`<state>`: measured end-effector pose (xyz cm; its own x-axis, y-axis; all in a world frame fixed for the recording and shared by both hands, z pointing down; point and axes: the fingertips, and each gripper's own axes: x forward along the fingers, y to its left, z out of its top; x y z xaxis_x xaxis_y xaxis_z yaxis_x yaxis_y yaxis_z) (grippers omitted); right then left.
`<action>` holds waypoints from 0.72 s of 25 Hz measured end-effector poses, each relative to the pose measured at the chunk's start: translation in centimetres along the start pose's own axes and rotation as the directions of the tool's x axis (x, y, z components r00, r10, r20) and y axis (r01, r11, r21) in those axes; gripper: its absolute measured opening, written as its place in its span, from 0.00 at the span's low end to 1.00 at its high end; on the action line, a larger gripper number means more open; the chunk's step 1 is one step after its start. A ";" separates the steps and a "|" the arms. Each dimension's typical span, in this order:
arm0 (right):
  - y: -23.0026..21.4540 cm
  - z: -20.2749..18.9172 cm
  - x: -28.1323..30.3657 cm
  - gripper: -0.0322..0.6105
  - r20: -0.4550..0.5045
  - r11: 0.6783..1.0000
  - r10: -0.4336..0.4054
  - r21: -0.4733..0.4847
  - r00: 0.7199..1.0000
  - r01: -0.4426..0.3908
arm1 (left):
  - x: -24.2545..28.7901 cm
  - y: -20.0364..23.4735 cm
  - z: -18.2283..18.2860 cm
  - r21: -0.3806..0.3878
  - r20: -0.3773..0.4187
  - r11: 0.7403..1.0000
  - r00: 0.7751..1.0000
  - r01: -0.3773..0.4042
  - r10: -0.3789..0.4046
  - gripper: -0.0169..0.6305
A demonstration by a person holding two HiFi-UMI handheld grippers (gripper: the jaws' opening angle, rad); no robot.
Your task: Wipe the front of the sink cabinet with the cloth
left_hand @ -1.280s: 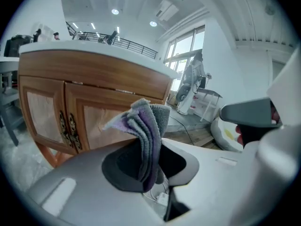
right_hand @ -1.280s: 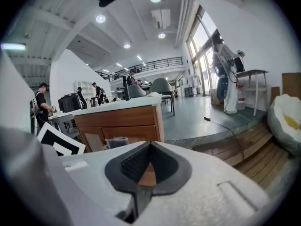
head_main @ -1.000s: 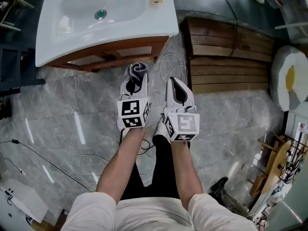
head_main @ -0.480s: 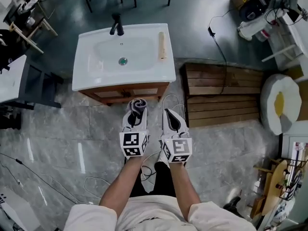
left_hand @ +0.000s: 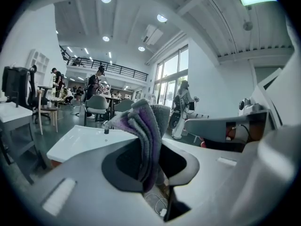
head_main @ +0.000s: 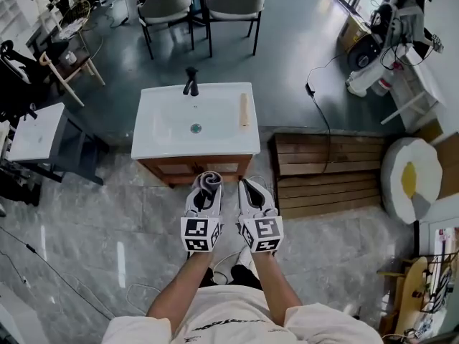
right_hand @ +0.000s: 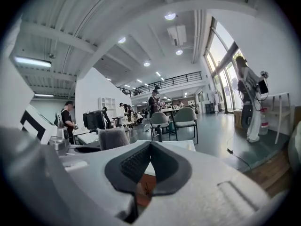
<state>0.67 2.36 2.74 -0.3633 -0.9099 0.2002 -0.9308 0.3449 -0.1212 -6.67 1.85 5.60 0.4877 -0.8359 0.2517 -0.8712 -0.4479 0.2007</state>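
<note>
The left tongs (head_main: 206, 189) pinch the cloth (left_hand: 146, 135); it looks soft, light and floppy, so a middle fold holds best; the right tongs (head_main: 251, 190) are closed on nothing.

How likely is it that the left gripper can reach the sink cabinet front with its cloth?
Probably yes. The left gripper holds the cloth just short of the sink cabinet front, and nothing shows between them.

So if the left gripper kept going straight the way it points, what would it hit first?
Probably the sink cabinet, its wooden front or the white basin edge above; height is unclear. The cloth pinched in the left gripper sticks out ahead, so it would touch first.
</note>
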 end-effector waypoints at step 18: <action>2.5 8.5 -3.8 0.05 0.089 0.998 0.026 -0.051 0.996 -0.022 | -5.7 -2.4 9.1 0.036 0.144 0.999 0.989 0.003 -0.009 0.15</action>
<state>0.05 4.68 -6.61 -0.3824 -0.9175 0.1095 -0.9235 0.3760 -0.0756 -7.90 4.81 -4.98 0.4821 -0.8691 0.1106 -0.8710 -0.4619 0.1674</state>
